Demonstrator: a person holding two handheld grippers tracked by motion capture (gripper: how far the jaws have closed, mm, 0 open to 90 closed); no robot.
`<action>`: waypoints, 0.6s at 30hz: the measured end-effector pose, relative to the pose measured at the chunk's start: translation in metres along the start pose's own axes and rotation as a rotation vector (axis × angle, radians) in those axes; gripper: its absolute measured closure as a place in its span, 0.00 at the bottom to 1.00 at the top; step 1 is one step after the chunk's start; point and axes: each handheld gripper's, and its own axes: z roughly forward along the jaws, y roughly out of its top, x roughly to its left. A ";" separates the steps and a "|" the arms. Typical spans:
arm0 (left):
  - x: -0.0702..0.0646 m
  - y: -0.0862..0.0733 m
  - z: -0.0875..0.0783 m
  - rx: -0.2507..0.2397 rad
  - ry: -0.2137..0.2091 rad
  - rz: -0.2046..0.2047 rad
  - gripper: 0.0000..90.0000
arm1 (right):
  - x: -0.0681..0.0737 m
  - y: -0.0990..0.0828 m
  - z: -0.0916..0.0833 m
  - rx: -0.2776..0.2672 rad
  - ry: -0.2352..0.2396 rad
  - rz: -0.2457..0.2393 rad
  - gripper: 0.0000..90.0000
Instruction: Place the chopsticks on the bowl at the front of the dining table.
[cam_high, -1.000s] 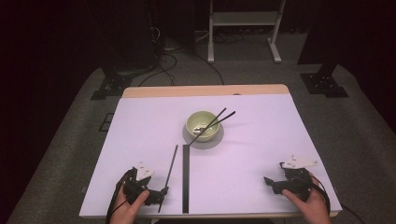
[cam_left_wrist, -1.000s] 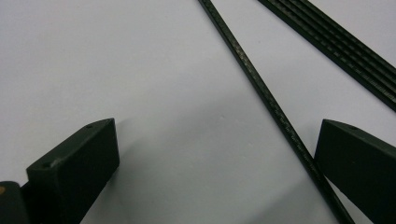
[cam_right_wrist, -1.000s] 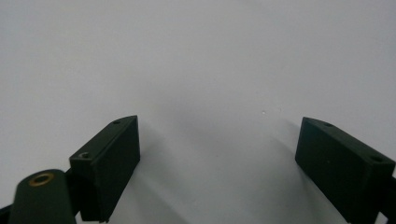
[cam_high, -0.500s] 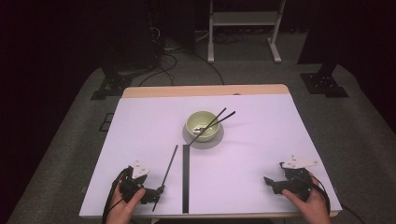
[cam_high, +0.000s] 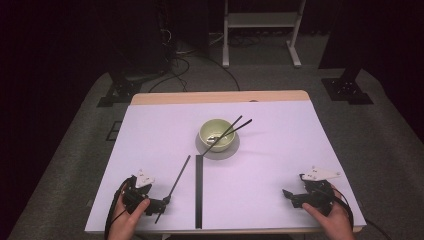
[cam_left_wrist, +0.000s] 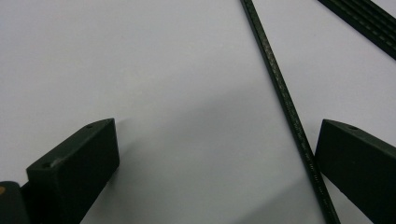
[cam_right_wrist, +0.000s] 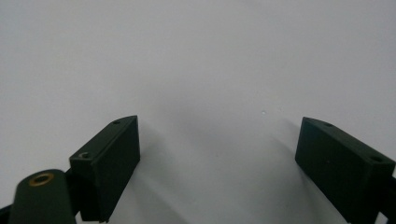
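- Over the last second the left tool (cam_high: 159, 204) had drawn back toward six o'clock, jaws wide, letting go of the loose chopstick (cam_high: 176, 182).
- That chopstick lay on the bench (cam_high: 280, 150), at seven o'clock from the bowl (cam_high: 216, 135).
- The right tool (cam_high: 295, 196) stayed wide, idle.

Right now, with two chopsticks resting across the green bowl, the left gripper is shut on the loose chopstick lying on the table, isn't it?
Not quite: the left gripper is open. The left gripper view shows its jaws wide apart, with the loose chopstick lying between them, close to one jaw. The high view does show two chopsticks resting across the green bowl.
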 end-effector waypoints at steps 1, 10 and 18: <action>0.001 0.000 0.000 0.002 0.001 0.002 0.00 | 0.000 0.000 0.000 0.000 0.000 0.000 0.14; 0.011 0.000 0.000 0.004 0.007 -0.007 0.00 | 0.000 0.000 0.000 -0.001 0.000 -0.001 0.14; 0.022 0.000 0.000 0.002 0.018 -0.017 0.00 | 0.000 0.000 0.000 0.000 0.000 0.000 0.14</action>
